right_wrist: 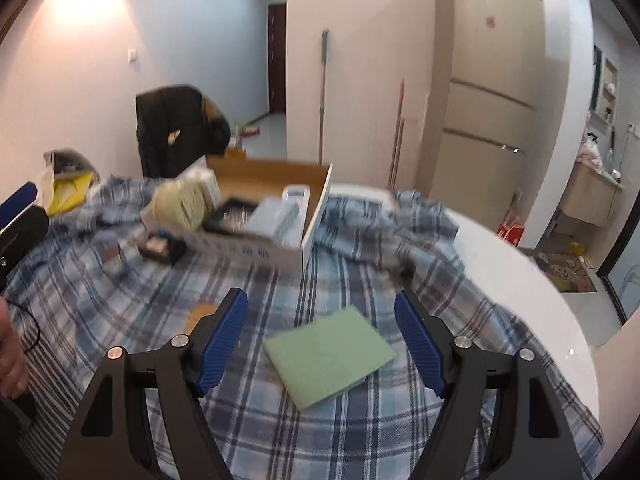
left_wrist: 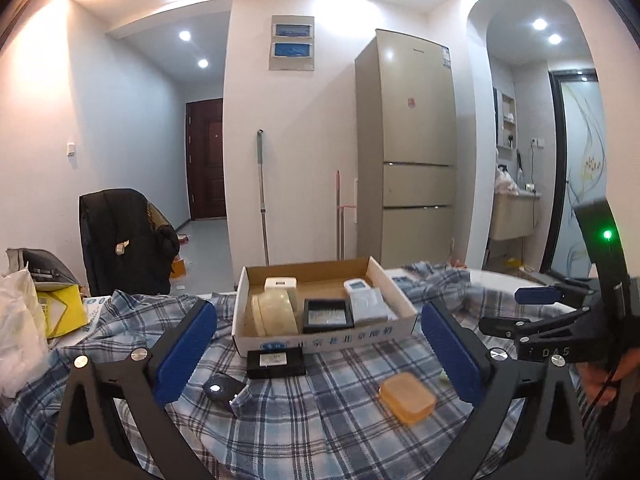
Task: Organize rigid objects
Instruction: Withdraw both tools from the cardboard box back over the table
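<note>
With both jaws wide and empty, the right hand-held gripper (right_wrist: 322,344) should straddle the flat green pad (right_wrist: 330,362) near the surface's right edge, while the left hand-held gripper (left_wrist: 318,350) faces the cardboard box (left_wrist: 320,338) mid-surface.

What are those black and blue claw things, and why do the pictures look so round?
They are hand-held grippers, big tongs a person squeezes. Each carries a wide-eyed camera, which bends the picture. One picture looks along the left hand-held gripper, the other along the right hand-held gripper. Both are open, holding nothing. On the checked cloth sit a cardboard box partly filled with small things, a black box and an orange block. A green square lies between the right one's fingers.
</note>
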